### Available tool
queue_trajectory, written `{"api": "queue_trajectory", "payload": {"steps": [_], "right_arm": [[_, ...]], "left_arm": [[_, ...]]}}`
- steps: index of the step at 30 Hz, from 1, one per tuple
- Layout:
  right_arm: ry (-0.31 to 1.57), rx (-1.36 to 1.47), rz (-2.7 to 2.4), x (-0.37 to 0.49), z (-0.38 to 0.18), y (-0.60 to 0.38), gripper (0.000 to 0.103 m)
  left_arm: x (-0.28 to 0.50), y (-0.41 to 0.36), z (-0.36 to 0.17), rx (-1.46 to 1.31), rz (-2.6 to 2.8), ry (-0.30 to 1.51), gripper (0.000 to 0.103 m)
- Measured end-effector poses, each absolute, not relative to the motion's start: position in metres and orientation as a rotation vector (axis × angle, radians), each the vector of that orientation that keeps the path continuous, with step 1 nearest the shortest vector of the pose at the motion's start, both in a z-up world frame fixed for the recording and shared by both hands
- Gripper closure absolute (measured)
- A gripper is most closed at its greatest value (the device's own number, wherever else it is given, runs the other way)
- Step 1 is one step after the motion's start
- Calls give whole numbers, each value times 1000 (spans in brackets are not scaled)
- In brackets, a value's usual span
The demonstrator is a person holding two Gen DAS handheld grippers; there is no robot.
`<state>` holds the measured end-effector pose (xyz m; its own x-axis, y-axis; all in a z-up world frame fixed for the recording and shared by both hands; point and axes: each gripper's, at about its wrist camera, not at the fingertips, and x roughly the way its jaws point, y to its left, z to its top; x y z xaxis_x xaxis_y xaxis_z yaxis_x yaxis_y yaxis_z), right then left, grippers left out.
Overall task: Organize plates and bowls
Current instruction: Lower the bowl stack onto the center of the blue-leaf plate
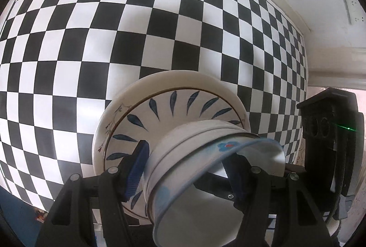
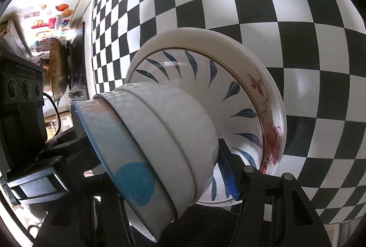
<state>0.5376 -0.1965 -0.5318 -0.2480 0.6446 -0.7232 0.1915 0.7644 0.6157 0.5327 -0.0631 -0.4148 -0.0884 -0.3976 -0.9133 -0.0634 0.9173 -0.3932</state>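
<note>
- Left wrist view: the left gripper (image 1: pixel 183 169) straddles the rim of the top bowl (image 1: pixel 205 155). One blue-padded finger (image 1: pixel 137 169) presses on the bowl's outer wall, while the other sits inside the bowl behind the rim, so the jaws are closed down to the thickness of the wall. I judge this a pinch grip chosen to steady or lift the nested stack without squeezing its full width.
- The top bowl is white with a pale blue rim and a small blue flower. It nests in further white bowls that stand at the centre of the blue-leaf plate (image 1: pixel 160 114), itself lying in a wider white plate (image 1: pixel 114 119) on the checkered tablecloth (image 1: pixel 91 41).
- Right wrist view: the right gripper (image 2: pixel 183 169) mirrors this hold on the opposite side of the top bowl (image 2: pixel 128 155). One blue pad (image 2: pixel 226 171) lies against the outer wall, but the inner finger is hidden, so its closure is my judgement.
- Around the bowls, the blue-leaf plate (image 2: pixel 242 114) rests in a white plate (image 2: pixel 270 114) with red flowers.
</note>
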Motion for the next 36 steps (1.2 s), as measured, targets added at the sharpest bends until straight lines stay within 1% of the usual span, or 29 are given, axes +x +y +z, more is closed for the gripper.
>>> {"api": "queue_trajectory", "payload": {"steps": [24,32,36], "right_arm": [[1861,662,465,537,-537,-202,43],[1868,655,452,535,-535,-202,43],[1854,598,427,536,-524,-202,43]], "left_arm": [[532,-62,-420,-396,-266,1673,42],[531,-60,-415,-397,-259,1662,42],[530,-61,-405,-364,-253,1636,42]]}}
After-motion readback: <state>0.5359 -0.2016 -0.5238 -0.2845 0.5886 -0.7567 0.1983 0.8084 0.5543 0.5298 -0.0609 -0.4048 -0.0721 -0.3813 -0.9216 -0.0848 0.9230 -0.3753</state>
